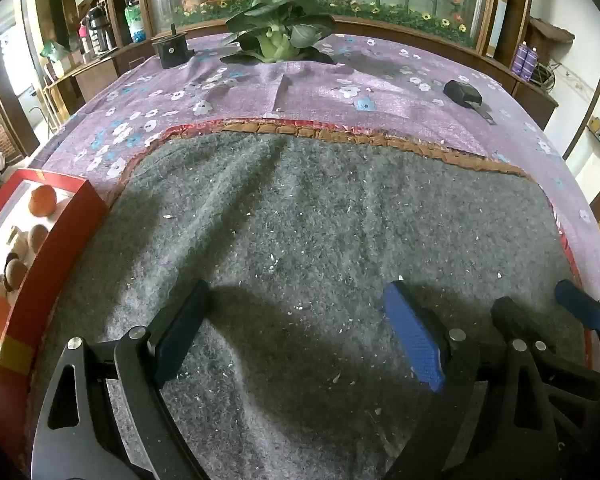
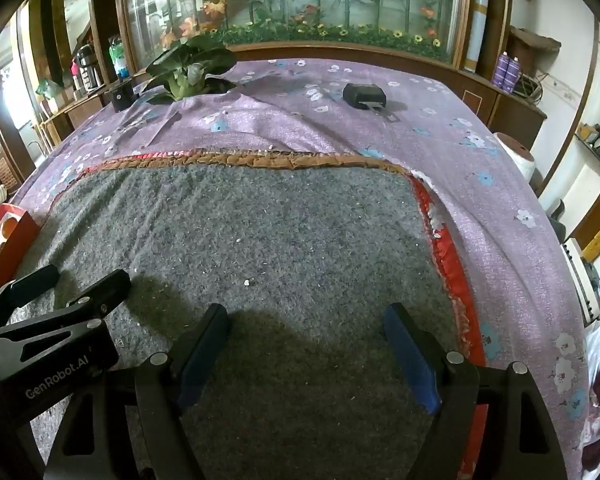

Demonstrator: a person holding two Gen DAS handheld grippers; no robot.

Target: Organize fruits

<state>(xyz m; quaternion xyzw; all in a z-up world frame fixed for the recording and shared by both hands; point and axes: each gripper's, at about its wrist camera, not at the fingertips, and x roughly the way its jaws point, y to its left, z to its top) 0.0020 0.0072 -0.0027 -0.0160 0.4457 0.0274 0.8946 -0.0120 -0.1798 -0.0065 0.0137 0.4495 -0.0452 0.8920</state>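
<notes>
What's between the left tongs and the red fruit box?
Only bare grey felt mat, as the left wrist view shows. The left tongs stand open and empty; the red fruit box sits at the mat's left edge.

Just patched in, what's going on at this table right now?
Nothing is being held. The left tongs and right tongs both stand open, side by side over the grey mat, with only mat between their pads. The fruits sit in the red box at the mat's left edge, including an orange one. No fruit lies on the mat itself.
</notes>
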